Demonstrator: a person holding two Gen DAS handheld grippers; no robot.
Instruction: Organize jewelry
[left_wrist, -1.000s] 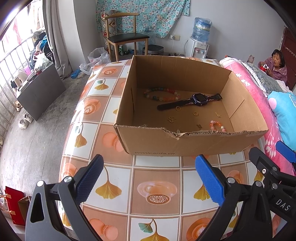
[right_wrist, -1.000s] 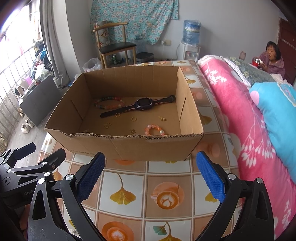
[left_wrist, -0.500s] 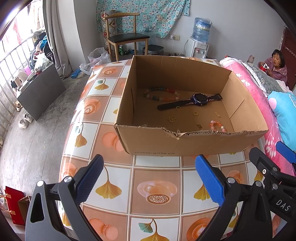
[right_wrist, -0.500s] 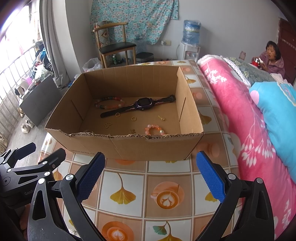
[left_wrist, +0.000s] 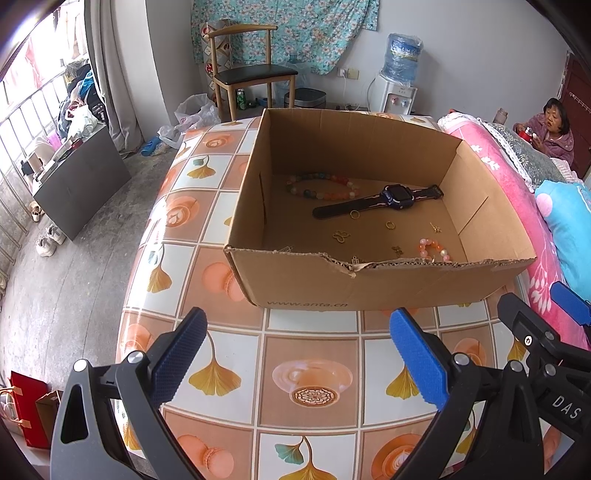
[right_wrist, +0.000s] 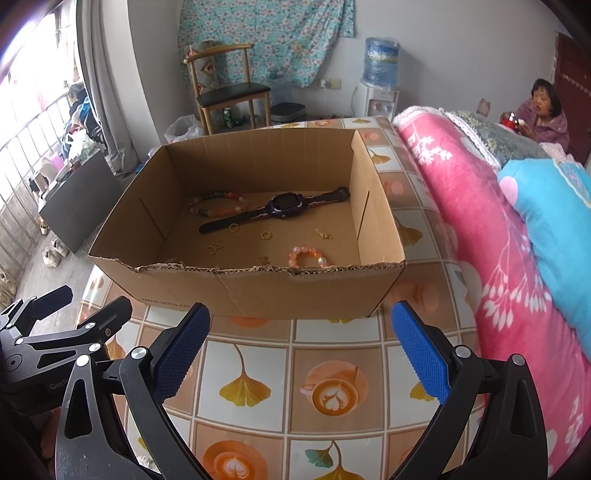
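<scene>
Jewelry lies scattered on the floor of the open cardboard box (left_wrist: 306, 284), which sits on the tiled worktop (left_wrist: 310, 376) — all of it beyond the box's torn near wall and above both pairs of jaws in each frame. In the left wrist view, going left to right: a long multicoloured bead bracelet (left_wrist: 323, 185) at centre, the dark smartwatch (left_wrist: 397, 195) with its strap running from lower left to upper right, small gold rings and charms (left_wrist: 341, 236) below it, and a short pink bead bracelet (left_wrist: 434, 249) at the right, closest to the near wall. The left gripper (left_wrist: 295, 354) hovers over the worktop, jaws wide apart and empty; the right gripper (right_wrist: 301, 349) likewise. Judging by the right wrist view, the pink bracelet sits slightly right of centre, so the right gripper looks nearer — it would have to go over the wall and down.
</scene>
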